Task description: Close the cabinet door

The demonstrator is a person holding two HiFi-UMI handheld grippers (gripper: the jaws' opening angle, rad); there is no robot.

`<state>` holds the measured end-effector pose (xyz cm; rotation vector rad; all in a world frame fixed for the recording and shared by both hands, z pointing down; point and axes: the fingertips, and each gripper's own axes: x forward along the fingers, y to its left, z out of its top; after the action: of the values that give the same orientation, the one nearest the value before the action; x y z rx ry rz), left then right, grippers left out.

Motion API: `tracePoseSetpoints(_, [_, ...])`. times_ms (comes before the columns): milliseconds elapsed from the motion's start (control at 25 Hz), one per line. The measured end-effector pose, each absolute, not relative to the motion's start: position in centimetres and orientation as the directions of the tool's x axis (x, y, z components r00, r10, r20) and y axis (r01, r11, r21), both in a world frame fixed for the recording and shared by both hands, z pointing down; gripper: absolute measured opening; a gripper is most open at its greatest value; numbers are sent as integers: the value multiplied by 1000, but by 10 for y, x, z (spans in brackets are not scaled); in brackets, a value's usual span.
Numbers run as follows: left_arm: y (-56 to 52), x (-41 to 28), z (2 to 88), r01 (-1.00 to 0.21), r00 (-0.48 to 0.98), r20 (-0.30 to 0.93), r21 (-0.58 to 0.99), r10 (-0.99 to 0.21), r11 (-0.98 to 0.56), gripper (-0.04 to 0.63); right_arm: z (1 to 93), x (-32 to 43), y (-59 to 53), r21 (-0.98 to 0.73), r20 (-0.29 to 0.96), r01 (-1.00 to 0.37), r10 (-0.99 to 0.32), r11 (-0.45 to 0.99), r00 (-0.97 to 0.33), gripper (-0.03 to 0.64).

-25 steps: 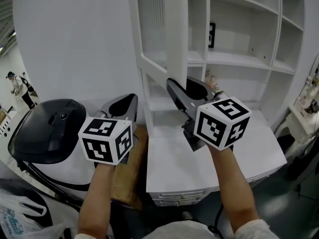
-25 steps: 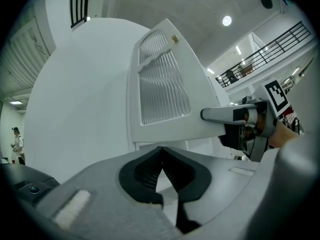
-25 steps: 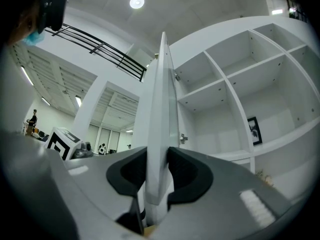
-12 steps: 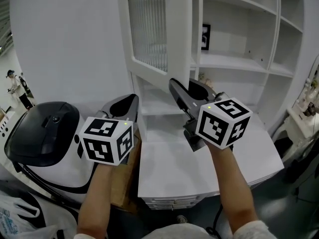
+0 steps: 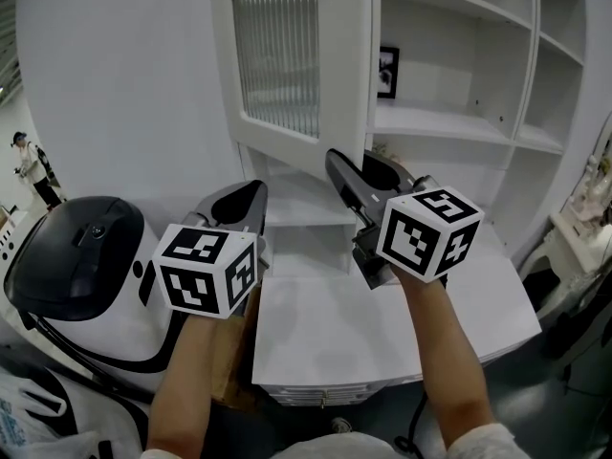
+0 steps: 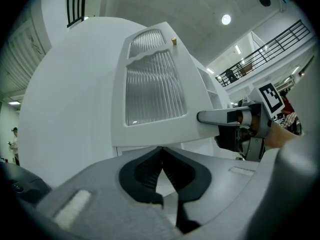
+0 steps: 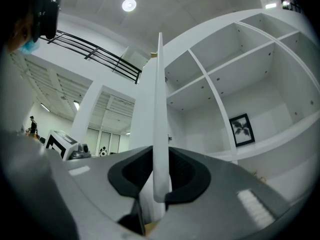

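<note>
the right hand-held gripper (image 7: 161, 159) has just been closing its jaws and now pinches the lower free edge of the white-framed cabinet door (image 7: 159, 104) with its ribbed glass panel, which rises edge-on from between the pads. the door stands swung out, part open, from the white open-shelved cabinet (image 5: 459, 122) just beyond this hand-held gripper and to its right. a small black-framed picture (image 5: 387, 72) stands on a shelf ahead of it, further in. the left hand-held gripper (image 6: 161, 149) is held beside the right one, jaws pressed together with nothing between them, facing the door's glass front and apart from it. below both lies the white table (image 5: 363, 338). left of the left hand-held gripper sits a rounded black-and-white machine (image 5: 81, 256)
</note>
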<state>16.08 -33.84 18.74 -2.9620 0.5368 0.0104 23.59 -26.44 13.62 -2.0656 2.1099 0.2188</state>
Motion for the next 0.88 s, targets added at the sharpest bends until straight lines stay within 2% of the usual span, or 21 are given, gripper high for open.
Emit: tracePoseSetpoints(880, [-339,206,178,-381,925,-51,-131,-377,-915,-6,138,285,-274,-30,-244,-999,-970,35,-27,98])
